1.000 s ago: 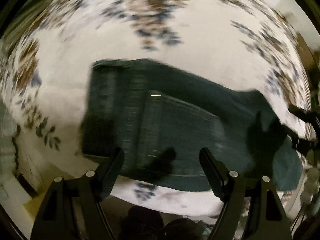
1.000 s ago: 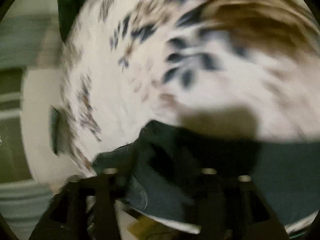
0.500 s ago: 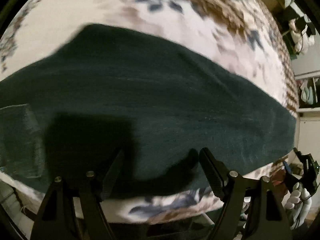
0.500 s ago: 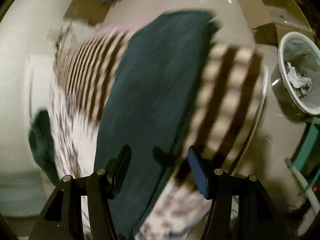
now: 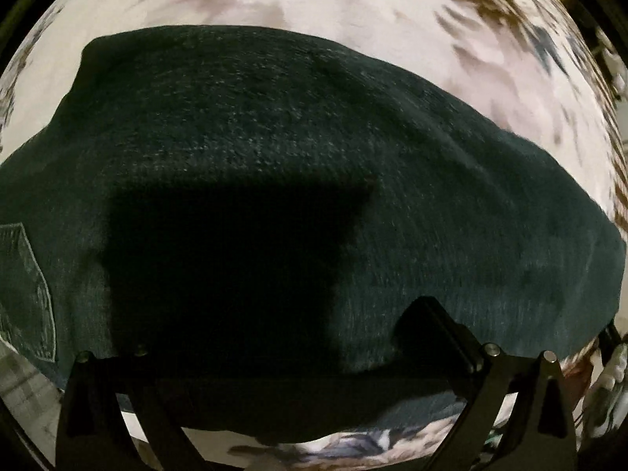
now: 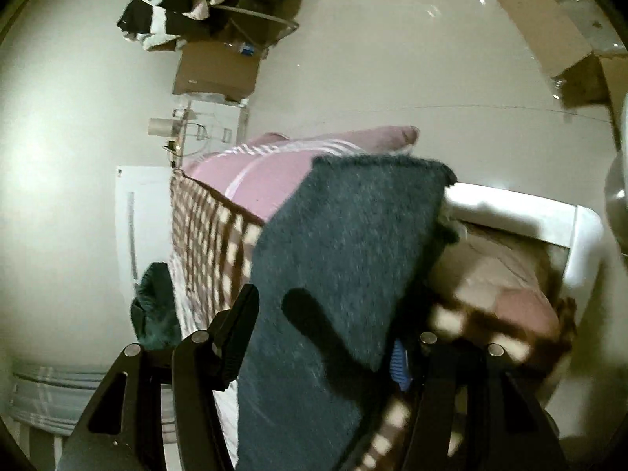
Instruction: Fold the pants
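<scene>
— Where are the pants (image 5: 314,165)?
— Spread dark across the floral bedspread (image 5: 392,31).
— Left gripper (image 5: 282,325)?
— Jaws wide, straddling the near hem (gripping nothing).
— Right gripper (image 6: 329,322)?
— Open too, one leg (image 6: 345,243) lying between its fingers.

The left hand-held gripper (image 5: 274,337) is low, its fingers spread wide apart. The right hand-held gripper (image 6: 333,329) is raised, fingers likewise parted.
</scene>
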`<act>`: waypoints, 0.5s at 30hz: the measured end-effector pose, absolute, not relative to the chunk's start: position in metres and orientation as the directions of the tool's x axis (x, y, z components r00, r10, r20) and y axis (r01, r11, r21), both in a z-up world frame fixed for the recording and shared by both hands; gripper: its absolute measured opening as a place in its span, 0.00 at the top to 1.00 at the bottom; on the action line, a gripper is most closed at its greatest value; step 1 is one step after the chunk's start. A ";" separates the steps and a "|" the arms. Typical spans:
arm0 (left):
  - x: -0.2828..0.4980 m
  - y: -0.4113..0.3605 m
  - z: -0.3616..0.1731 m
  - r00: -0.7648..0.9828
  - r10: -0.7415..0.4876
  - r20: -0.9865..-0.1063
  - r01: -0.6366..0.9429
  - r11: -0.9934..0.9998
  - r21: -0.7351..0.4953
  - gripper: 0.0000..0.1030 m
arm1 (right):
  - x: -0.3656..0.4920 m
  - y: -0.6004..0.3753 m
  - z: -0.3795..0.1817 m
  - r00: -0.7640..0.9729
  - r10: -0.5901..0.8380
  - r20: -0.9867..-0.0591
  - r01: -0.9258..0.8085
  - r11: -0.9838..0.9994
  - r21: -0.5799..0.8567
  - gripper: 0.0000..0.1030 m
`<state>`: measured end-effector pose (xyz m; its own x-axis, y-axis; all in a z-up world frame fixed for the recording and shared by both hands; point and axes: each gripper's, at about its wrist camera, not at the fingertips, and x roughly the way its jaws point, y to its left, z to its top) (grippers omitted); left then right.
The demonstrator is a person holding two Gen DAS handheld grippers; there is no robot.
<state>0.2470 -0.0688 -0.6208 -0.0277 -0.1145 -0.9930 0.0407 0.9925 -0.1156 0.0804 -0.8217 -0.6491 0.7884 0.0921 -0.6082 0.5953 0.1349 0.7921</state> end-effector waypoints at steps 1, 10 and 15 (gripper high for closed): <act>0.247 -0.068 -0.620 -0.016 -0.107 -0.994 0.024 0.994 -0.107 0.00 | 0.083 -0.818 -0.648 0.789 0.091 -0.608 0.594 0.139 0.792 0.57; 0.234 -0.078 -0.604 0.014 -0.118 -0.993 -0.013 0.993 -0.118 0.00 | 0.100 -0.792 -0.589 0.775 0.027 -0.632 0.600 0.286 0.747 0.90; 0.226 -0.057 -0.572 0.057 -0.186 -0.981 -0.065 0.980 -0.190 0.00 | 0.126 -0.745 -0.513 0.797 0.036 -0.603 0.522 0.462 0.718 0.90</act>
